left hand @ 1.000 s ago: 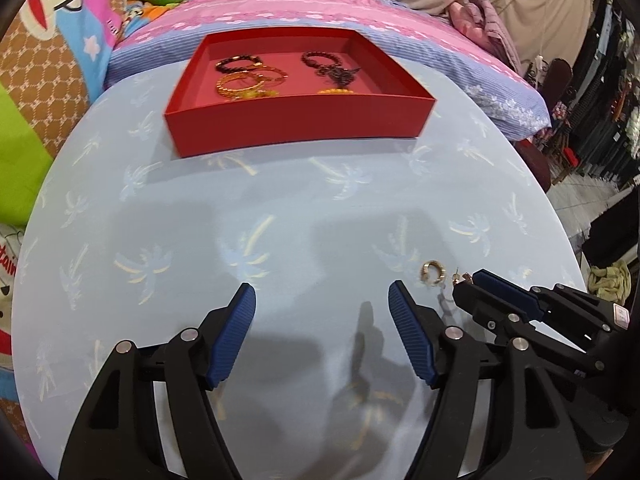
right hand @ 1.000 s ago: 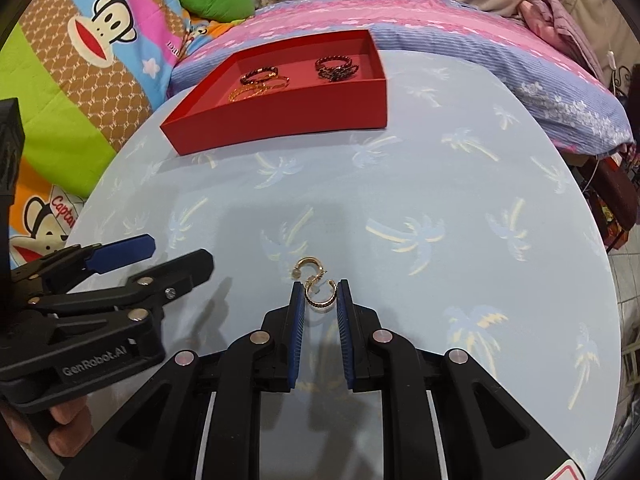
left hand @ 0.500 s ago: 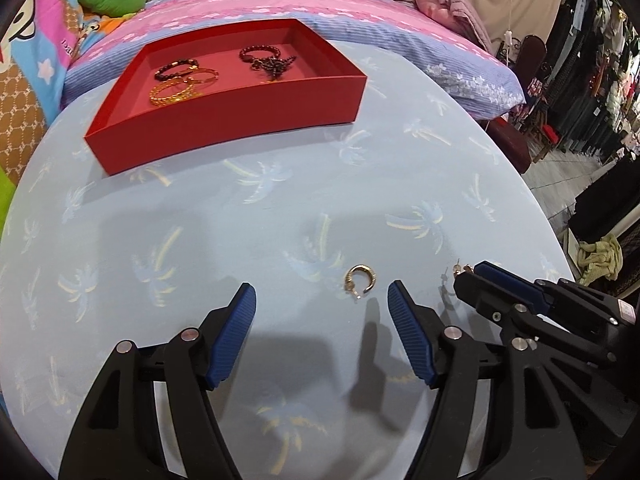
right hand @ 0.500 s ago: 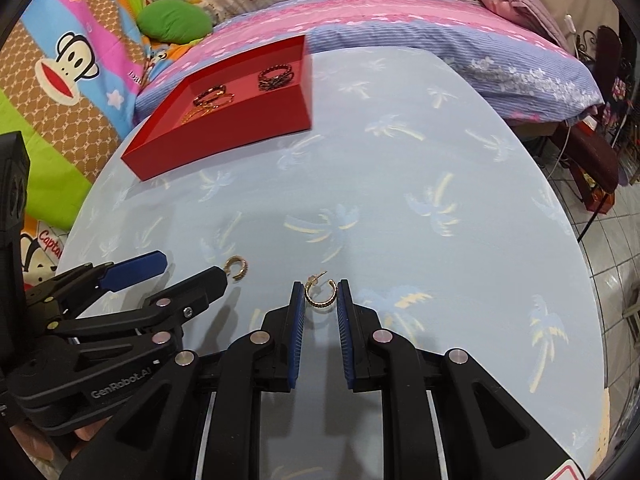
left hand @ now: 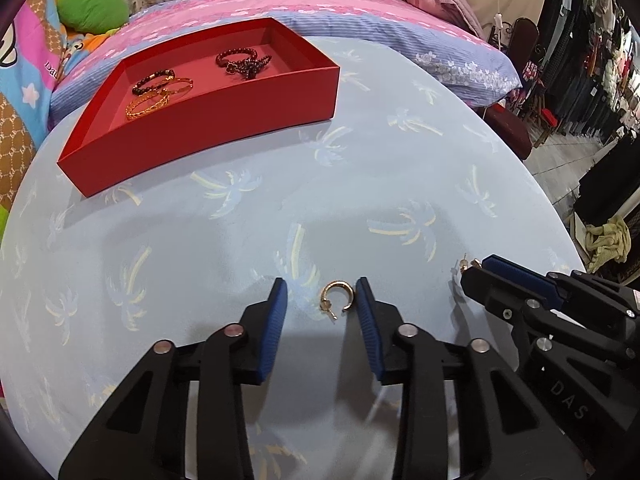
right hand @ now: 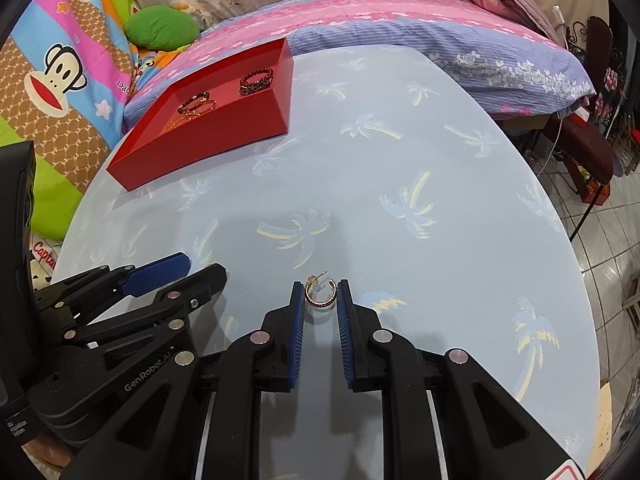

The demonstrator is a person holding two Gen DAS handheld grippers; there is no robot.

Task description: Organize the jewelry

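A gold hoop earring [left hand: 337, 295] lies on the light blue table between the fingers of my left gripper [left hand: 321, 300], which is partly closed around it without touching. My right gripper [right hand: 321, 300] is shut on a second gold hoop earring [right hand: 320, 295] and holds it just above the table; that earring's tip shows in the left wrist view [left hand: 466, 262]. A red tray [left hand: 208, 128] at the far left of the table holds gold bangles [left hand: 154, 100] and dark beaded bracelets [left hand: 240, 60]. The tray also shows in the right wrist view [right hand: 208, 136].
The round table [right hand: 400, 200] has a palm-tree cloth. A bed with pink and purple bedding [right hand: 400, 28] lies behind it. A green cushion [left hand: 94, 8] sits at the back left. A dark stool [right hand: 584, 148] stands to the right on the tiled floor.
My left gripper moved right and forward until the loose earring lay between its fingers, and its jaws narrowed. My right gripper, holding its earring, shifted right, away from the tray.
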